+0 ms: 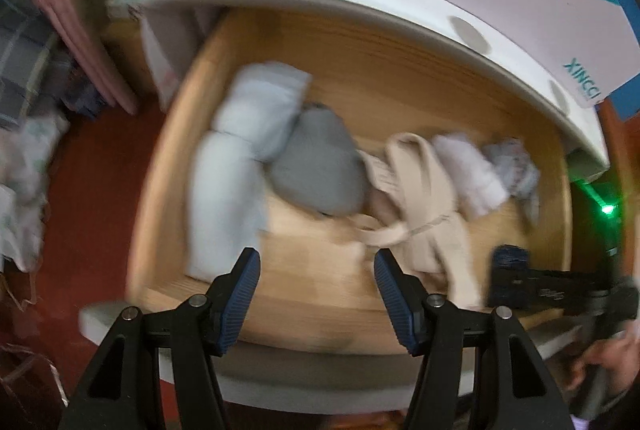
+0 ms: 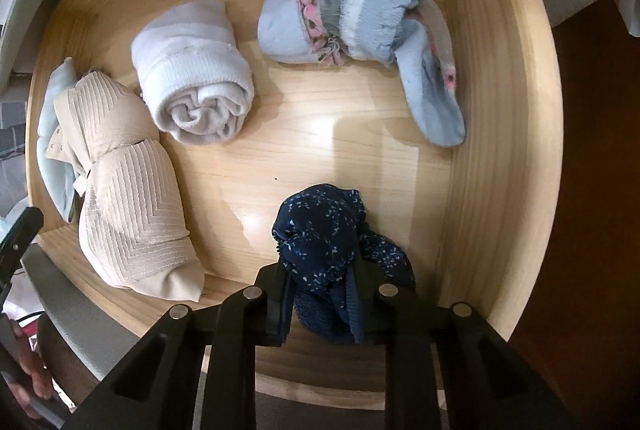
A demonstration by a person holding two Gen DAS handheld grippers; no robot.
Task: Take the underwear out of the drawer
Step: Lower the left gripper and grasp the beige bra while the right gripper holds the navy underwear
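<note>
A light wooden drawer (image 2: 500, 134) stands pulled out from a white cabinet (image 1: 360, 2) over a dark red floor (image 1: 92, 166), and both cameras look steeply down into it.

In the left wrist view, which is blurred, a pale blue folded cloth (image 1: 236, 166) lies at the left end of the drawer, with a grey bundle (image 1: 320, 170) touching it on the right. Next comes a beige ribbed garment (image 2: 128, 190), then a rolled white sock (image 2: 192, 74), and farthest right a light blue sock pair with pink flowers (image 2: 348, 18), one sock trailing toward the drawer's right wall.

The left gripper (image 1: 316, 294) hangs above the front part of the drawer with its blue pads well apart; nothing lies between them and they touch no cloth.

The right gripper (image 2: 322, 294) is at the drawer's front right corner, near the right wall. Its jaws are pressed together on the dark blue speckled underwear (image 2: 324, 230), which bunches up between the fingers and spills out above them. The underwear is inside the drawer, just beside the front board; whether it rests on the floor of the drawer or is lifted clear cannot be told. It lies apart from the socks and the beige garment.
</note>
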